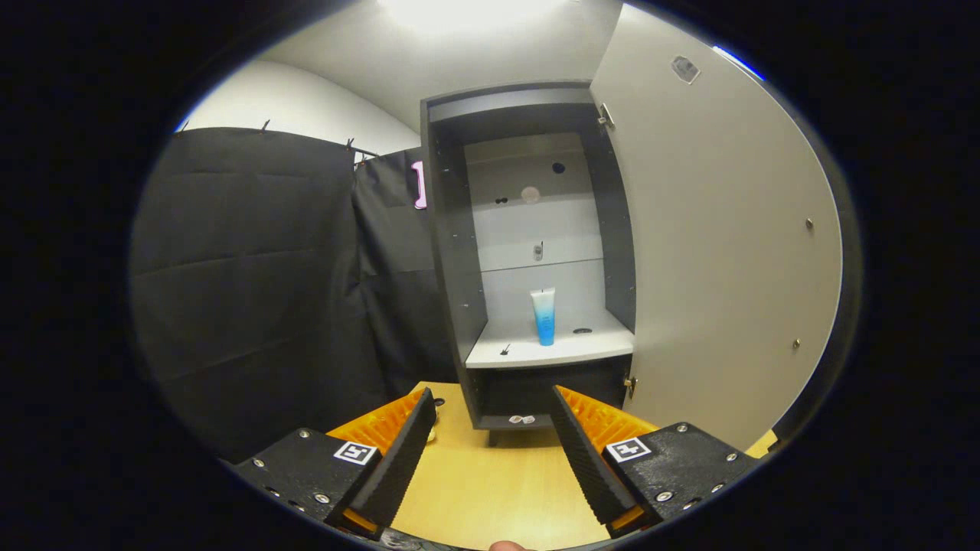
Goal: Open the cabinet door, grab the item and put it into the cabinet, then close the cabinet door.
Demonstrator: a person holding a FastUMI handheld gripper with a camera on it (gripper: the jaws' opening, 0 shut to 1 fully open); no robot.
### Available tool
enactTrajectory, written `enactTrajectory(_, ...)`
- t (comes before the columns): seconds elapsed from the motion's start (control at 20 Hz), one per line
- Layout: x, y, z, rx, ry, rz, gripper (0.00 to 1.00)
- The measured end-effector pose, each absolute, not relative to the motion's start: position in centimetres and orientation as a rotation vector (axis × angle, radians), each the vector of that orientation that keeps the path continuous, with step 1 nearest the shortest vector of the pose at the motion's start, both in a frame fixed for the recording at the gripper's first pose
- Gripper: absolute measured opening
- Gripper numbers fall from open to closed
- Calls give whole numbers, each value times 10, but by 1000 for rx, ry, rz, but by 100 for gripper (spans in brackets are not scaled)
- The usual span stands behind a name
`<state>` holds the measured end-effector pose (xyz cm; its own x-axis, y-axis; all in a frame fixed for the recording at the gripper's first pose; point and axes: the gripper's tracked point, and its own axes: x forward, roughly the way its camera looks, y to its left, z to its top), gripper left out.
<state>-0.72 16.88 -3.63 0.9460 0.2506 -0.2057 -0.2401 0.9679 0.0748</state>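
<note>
Blue-and-white tube (544, 316) stands upright on the cabinet shelf (536, 353), door (712, 229) swung open, tool (494, 405) spread wide, empty, above the desk (490, 490).

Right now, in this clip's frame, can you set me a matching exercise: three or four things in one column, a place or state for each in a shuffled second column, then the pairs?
Things:
1. blue-and-white squeeze tube
2. pale grey cabinet door
3. black-and-orange two-finger tool
4. light wooden tabletop

Places or states:
A. swung wide open, beside the dark cabinet
B. standing upright on the cabinet's white shelf
C. lying beneath the tool's fingers
D. fingers spread apart, holding nothing

Pairs: 1-B, 2-A, 3-D, 4-C
</note>
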Motion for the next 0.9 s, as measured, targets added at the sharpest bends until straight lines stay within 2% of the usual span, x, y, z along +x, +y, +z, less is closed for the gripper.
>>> enactTrajectory(0.55, -64, 55, -19, 36, 240, 181, 93)
enactTrajectory(0.9, -75, -64, -28, 13, 239, 22, 93)
